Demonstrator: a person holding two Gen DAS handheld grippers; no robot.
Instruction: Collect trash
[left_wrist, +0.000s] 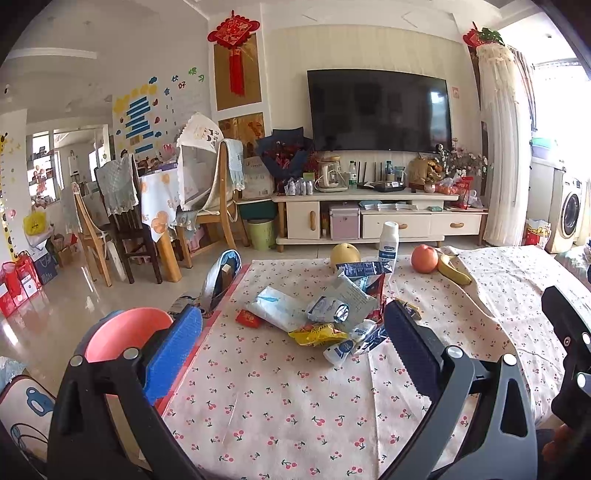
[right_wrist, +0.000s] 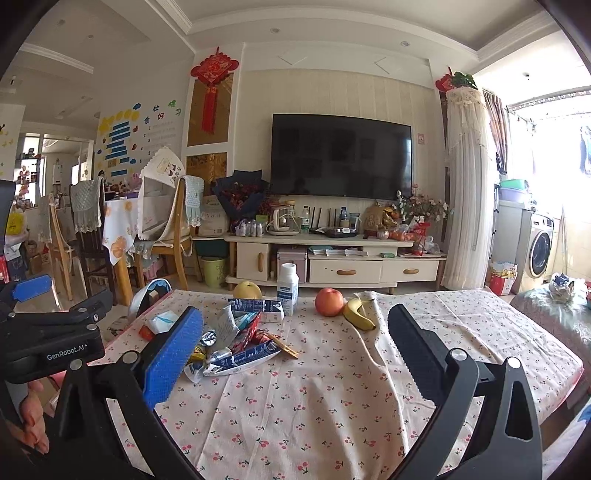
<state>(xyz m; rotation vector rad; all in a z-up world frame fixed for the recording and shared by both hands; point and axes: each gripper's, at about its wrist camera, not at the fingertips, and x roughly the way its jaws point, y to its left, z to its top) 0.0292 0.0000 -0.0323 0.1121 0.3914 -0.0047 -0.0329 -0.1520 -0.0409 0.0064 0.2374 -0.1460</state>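
Two hand-held grippers hung above the near end of a table draped in a cherry-print cloth (left_wrist: 295, 406). The left gripper (left_wrist: 293, 338) had its jaws spread wide with nothing between them, and the right gripper (right_wrist: 295, 338) was likewise spread wide and empty.

The trash lay in one loose pile (left_wrist: 332, 306) near the middle of the table, just beyond the left gripper's fingertips and to the left of the right gripper. In it could be counted one yellow wrapper (left_wrist: 317, 334), one crumpled silver foil packet (left_wrist: 328, 310), one pale blue-and-white pouch (left_wrist: 273, 306), one small red packet (left_wrist: 249, 318) at its left edge, and two flattened dark blue cartons (right_wrist: 245, 358); the remaining scraps overlapped too much to count.

At the far edge stood one white bottle (right_wrist: 288, 288), upright, with three pieces of fruit: one yellow pear (right_wrist: 247, 290) left of the bottle, and one orange-red apple (right_wrist: 328, 301) touching one banana (right_wrist: 358, 314) to its right.

One pink bin (left_wrist: 125, 332) sat on the floor by the table's near left corner, partly hidden behind the left gripper's blue finger pad (left_wrist: 173, 354).
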